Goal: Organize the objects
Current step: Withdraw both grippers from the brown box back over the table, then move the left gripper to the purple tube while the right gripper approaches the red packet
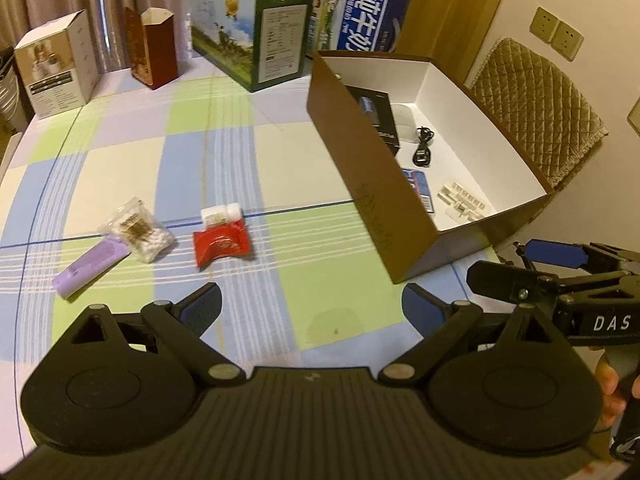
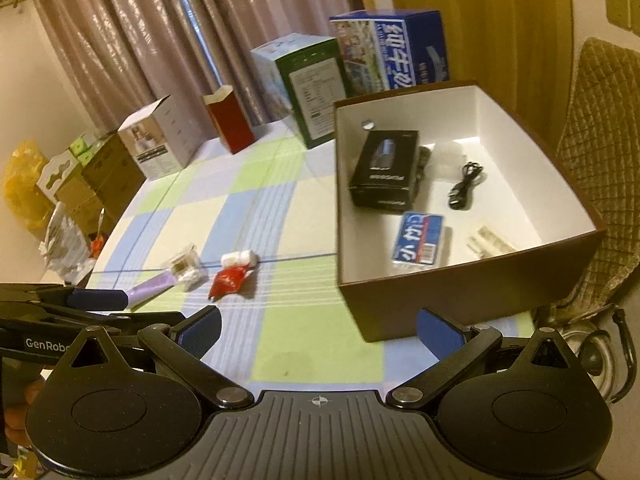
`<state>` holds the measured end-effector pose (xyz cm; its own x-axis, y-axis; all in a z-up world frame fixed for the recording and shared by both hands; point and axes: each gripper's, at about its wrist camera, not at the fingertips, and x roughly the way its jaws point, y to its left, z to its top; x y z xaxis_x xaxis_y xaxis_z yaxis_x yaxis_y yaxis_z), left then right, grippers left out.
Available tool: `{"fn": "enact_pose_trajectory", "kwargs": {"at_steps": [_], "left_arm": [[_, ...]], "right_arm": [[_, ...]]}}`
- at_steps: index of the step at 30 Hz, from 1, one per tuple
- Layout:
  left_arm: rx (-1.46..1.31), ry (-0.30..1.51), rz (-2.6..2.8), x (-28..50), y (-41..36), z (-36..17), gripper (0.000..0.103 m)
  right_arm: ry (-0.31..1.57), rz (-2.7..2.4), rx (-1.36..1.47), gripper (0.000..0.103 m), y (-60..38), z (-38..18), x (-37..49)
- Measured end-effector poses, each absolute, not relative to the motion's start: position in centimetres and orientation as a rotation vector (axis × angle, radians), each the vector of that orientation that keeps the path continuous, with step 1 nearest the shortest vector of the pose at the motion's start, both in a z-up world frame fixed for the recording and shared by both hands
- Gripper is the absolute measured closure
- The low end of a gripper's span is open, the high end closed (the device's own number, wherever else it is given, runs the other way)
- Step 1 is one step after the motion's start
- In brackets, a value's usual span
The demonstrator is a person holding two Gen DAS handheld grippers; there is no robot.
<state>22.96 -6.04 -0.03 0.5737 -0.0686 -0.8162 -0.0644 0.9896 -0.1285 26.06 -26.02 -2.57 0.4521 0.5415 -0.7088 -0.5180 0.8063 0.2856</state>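
Note:
Loose on the checked tablecloth lie a purple tube (image 1: 90, 267) (image 2: 149, 290), a clear bag of cotton swabs (image 1: 138, 230) (image 2: 186, 266), a small white bottle (image 1: 221, 213) (image 2: 239, 258) and a red packet (image 1: 222, 246) (image 2: 229, 280). A brown box (image 1: 368, 196) (image 2: 460, 294) with white inside holds a black carton (image 2: 384, 170), a black cable (image 2: 464, 190), a blue pack (image 2: 420, 238) and pale strips (image 2: 490, 242). My left gripper (image 1: 312, 306) is open and empty, near the table's front edge. My right gripper (image 2: 318, 330) is open and empty, just before the box's near corner.
Along the table's far edge stand a white carton (image 1: 58, 66), a dark red open carton (image 1: 152, 54), a green-and-white box (image 1: 252, 30) and a blue milk box (image 1: 360, 16). A quilted chair back (image 1: 536, 100) sits right of the box. Clutter (image 2: 60, 200) lies beyond the table's left edge.

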Motion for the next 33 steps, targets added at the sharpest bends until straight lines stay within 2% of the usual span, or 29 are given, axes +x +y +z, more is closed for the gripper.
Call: {"fn": "enact_pose_trajectory", "kwargs": {"at_steps": [33], "left_arm": [[-0.229, 1.001, 0.221, 18.8, 4.8, -3.3, 0.008]], "right_arm": [[0.972, 0.782, -0.083, 0.002, -14.6, -7.9, 25.1]]}}
